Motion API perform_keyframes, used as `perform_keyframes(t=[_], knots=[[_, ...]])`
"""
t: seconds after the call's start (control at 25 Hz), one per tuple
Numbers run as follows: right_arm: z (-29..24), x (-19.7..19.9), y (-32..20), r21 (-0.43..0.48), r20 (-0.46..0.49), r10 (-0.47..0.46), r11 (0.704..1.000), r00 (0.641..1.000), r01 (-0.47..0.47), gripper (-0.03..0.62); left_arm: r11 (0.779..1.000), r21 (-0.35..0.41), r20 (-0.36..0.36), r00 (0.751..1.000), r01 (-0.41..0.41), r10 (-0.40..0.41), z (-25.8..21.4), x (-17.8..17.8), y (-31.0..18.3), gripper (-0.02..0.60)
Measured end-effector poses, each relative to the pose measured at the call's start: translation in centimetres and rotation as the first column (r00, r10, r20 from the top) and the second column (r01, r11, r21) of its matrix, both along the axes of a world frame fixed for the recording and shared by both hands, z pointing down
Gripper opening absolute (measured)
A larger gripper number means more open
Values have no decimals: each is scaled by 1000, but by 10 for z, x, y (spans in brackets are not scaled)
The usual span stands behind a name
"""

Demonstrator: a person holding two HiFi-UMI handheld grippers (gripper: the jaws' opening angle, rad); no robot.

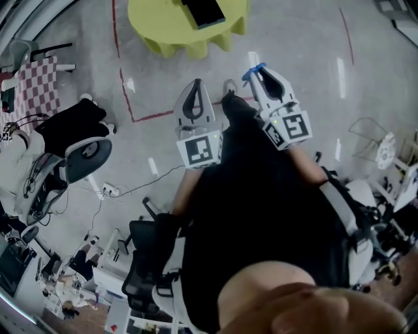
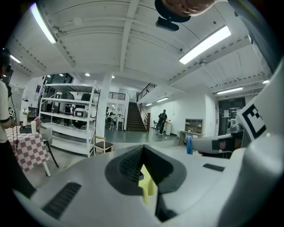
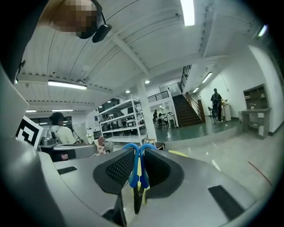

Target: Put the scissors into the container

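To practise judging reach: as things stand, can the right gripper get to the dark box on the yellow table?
Probably, after a step forward. The right gripper, shut on the scissors, hangs over floor short of the table. Nothing stands between it and the box, which lies on top in the open.

Looking along the right gripper (image 3: 139,155), its two dark ribbed jaws are pressed together on a pair of blue-handled scissors (image 3: 133,174). The plastic handle loops stand up between the pads and the dark blades point down toward the camera. Just past the jaw tips a sliver of yellow-green table (image 3: 177,153) shows. Farther back stand white metal shelving racks (image 3: 126,116), a white square column (image 3: 144,111) and a dark staircase (image 3: 188,111), with a distant person (image 3: 215,103) near its foot. A person in a white shirt (image 3: 62,131) is at the left, under long ceiling strip lights (image 3: 188,11)
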State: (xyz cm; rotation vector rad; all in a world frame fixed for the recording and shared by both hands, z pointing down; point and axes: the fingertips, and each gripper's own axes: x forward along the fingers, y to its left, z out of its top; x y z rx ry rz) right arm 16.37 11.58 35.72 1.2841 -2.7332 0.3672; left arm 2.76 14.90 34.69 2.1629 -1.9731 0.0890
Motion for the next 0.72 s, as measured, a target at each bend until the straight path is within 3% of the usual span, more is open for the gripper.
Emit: perform_keyframes(t=[0.36,0.56,0.72], knots=[[2,13,-100,-15,5,-54,998,999,54,66,998,-49,-1,999,46,-46,-2,18,-93,0],[-1,7,-144,-9,6,-73,997,997,73,66,991,-72,-10,993,114,-115,1,5,-123,0],[4,-4,-168,-27,18,-75,997,997,75,66,990,-74,10,993,120,-120,1,-5,-142,0]])
